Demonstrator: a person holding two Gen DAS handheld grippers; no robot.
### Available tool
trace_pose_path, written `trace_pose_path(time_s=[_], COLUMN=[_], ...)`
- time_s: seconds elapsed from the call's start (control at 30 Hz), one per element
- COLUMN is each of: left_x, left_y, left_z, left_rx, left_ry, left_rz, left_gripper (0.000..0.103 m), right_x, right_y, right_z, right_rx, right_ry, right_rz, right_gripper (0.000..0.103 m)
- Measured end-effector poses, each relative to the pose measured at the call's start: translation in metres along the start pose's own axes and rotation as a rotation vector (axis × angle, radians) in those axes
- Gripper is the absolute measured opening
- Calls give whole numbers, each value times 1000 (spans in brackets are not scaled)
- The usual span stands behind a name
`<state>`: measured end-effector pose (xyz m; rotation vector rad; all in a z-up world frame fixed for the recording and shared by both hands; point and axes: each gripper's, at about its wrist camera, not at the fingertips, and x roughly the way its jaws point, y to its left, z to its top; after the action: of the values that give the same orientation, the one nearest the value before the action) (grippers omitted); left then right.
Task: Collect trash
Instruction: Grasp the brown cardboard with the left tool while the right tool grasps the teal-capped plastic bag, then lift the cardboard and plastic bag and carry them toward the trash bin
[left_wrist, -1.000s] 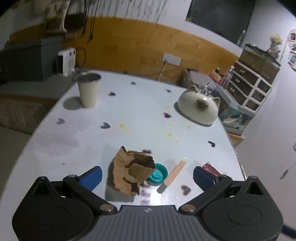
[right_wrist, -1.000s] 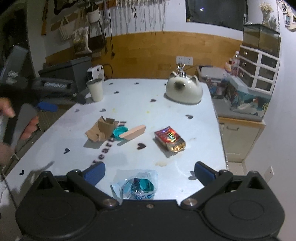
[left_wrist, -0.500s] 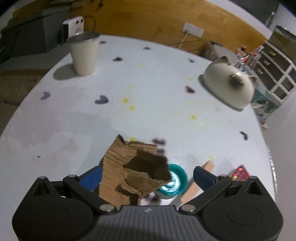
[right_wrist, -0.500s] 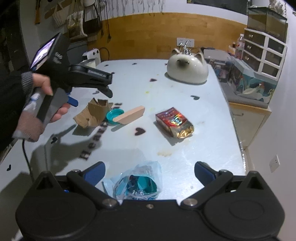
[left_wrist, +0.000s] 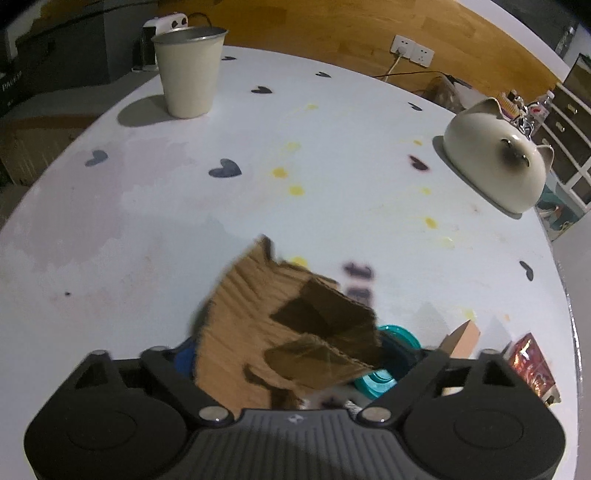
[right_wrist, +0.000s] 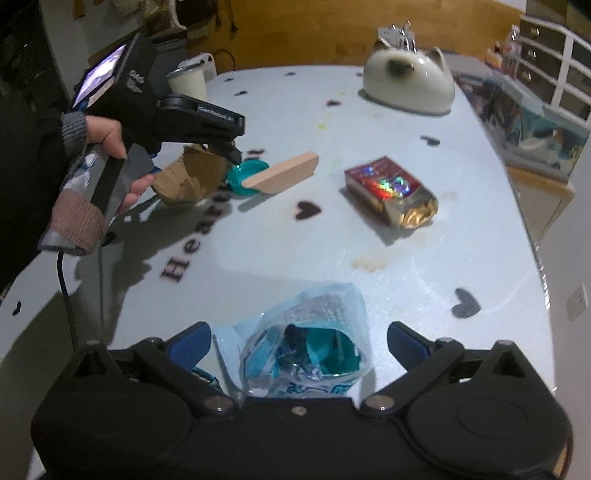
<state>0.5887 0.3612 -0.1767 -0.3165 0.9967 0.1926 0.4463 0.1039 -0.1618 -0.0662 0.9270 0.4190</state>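
Observation:
A torn brown cardboard scrap (left_wrist: 280, 328) lies on the white table, and my left gripper (left_wrist: 291, 363) is open with its fingers on either side of it. The right wrist view shows the same cardboard scrap (right_wrist: 192, 173) under the left gripper (right_wrist: 221, 147). A teal lid (left_wrist: 388, 369) and a wooden stick (right_wrist: 284, 177) lie just right of the scrap. A red foil snack bag (right_wrist: 391, 190) lies further right. My right gripper (right_wrist: 299, 343) is open around a crumpled blue plastic wrapper (right_wrist: 306, 350) near the front edge.
A cream metal-rimmed cup (left_wrist: 188, 70) stands at the far left of the table (left_wrist: 147, 221). A cat-shaped ceramic dome (left_wrist: 495, 170) sits at the far right. A white drawer cabinet (right_wrist: 554, 66) and clutter stand beyond the right edge.
My left gripper has moved forward and down until the cardboard scrap sits between its open fingers. My right gripper has moved closer to the blue wrapper.

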Motion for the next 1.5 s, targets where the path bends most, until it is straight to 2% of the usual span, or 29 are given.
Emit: trace_pose_path(time_s=[0.07,0.2,0.27,0.47,0.6,0.87,1.5], left_x=[-1,-7,-11,-30,-57,-120,-254], left_y=[1,-1,-2,1,5,10,-19], left_z=[0,-1,-2,-16,-35,-72,-171], left_rx=[1,15,37,92,138,136,224], left_ry=[-17,-39,-50,-76,-112,-164,-279], left_rz=[-7,-14,-18,-43,-45,-64,-90], left_gripper=[79,71,66,63,63,63,63], right_x=[3,10,12,10,0,-27,-125], right_y=[-3,-13,-17,-18,-17,-19,-17], right_z=[0,-4,-6,-5,-3,1,-25], right_rx=[36,111,154,173,148,135,67], right_ry=[12,54,67,57,29,-24,-135], right_rz=[9,27,38,36,39,12,-50], right_gripper=[86,71,69,58,57,57,57])
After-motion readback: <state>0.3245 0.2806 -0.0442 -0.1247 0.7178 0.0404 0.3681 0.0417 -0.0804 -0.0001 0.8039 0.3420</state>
